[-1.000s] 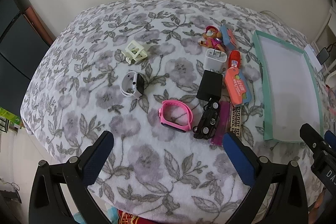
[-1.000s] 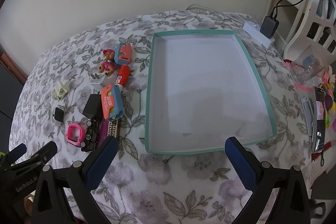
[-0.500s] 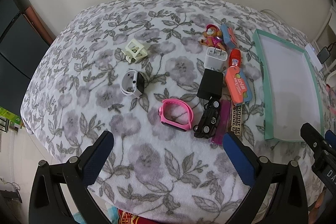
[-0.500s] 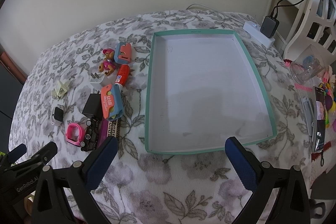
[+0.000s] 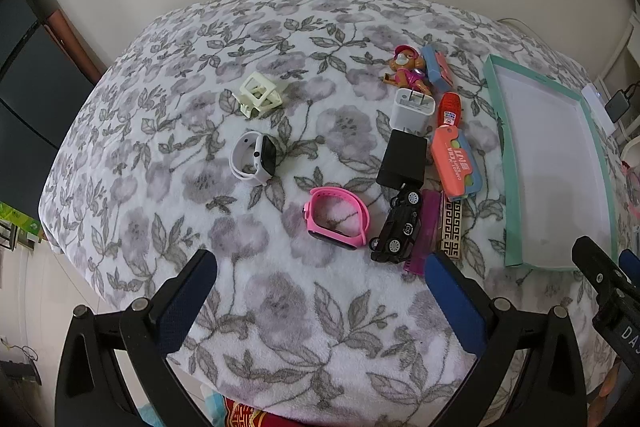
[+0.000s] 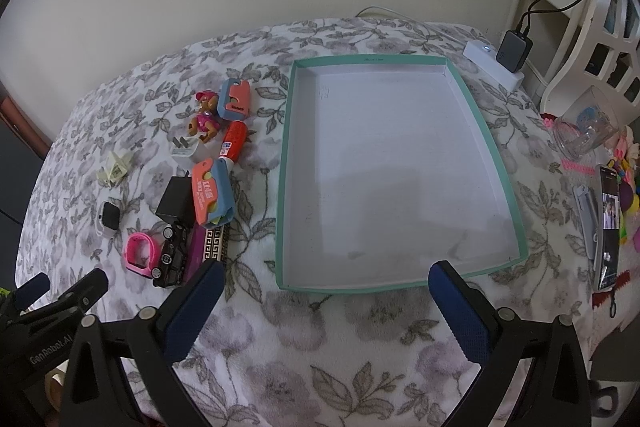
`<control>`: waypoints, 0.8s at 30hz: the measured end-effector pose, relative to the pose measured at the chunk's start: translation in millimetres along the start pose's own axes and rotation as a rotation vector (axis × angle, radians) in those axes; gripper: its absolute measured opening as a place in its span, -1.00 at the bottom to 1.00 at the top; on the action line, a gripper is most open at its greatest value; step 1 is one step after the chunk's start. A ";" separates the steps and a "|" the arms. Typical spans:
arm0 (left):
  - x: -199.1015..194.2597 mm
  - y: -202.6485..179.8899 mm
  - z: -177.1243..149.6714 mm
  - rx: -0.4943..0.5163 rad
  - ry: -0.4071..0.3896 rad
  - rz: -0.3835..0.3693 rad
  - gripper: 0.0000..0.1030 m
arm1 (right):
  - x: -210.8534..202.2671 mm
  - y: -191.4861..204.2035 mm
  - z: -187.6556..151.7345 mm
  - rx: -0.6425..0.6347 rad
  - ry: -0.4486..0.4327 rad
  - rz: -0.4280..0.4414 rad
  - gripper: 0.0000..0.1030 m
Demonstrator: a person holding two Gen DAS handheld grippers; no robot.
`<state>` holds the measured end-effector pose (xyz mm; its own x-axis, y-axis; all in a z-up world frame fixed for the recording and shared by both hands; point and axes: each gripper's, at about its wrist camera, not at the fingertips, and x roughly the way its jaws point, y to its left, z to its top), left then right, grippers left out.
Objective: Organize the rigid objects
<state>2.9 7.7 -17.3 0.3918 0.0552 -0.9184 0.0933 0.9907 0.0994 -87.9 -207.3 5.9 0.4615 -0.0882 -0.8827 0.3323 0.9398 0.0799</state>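
Two claws hover wide open and empty above the flowered blanket (image 5: pixel 280 307). Every loose item lies left of the empty teal tray (image 6: pixel 282 187), so the left claw (image 5: pixel 320 291) looks the nearer one: the pink watch band (image 5: pixel 336 219) sits just beyond its fingers, the black toy car (image 5: pixel 398 227) beside it, long axis running near to far. The right claw (image 6: pixel 322 303) faces the tray's near rim.
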 end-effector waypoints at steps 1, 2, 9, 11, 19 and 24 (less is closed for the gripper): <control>0.1 0.2 0.0 0.000 0.001 0.000 1.00 | 0.4 -0.2 -0.6 0.000 0.001 0.000 1.00; 0.1 0.4 -0.1 -0.001 0.002 0.000 1.00 | 0.7 -0.1 -0.7 -0.001 0.002 -0.001 1.00; 6.0 14.4 6.1 -0.067 0.001 0.036 1.00 | 0.6 5.7 1.8 -0.018 -0.004 0.023 1.00; 8.3 22.9 10.4 -0.097 -0.007 0.063 1.00 | 0.7 10.4 5.4 -0.021 -0.006 0.056 1.00; 39.4 58.1 29.8 -0.222 0.061 0.069 1.00 | 18.0 51.0 21.2 -0.051 0.039 0.139 0.93; 63.7 53.6 36.7 -0.211 0.117 0.053 1.00 | 46.5 72.3 21.6 -0.093 0.133 0.153 0.67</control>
<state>66.5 59.7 -56.4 0.2816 0.1095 -0.9533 -0.1225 0.9894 0.0775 -24.7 -150.5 -19.4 0.3859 0.0962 -0.9175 0.1871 0.9657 0.1799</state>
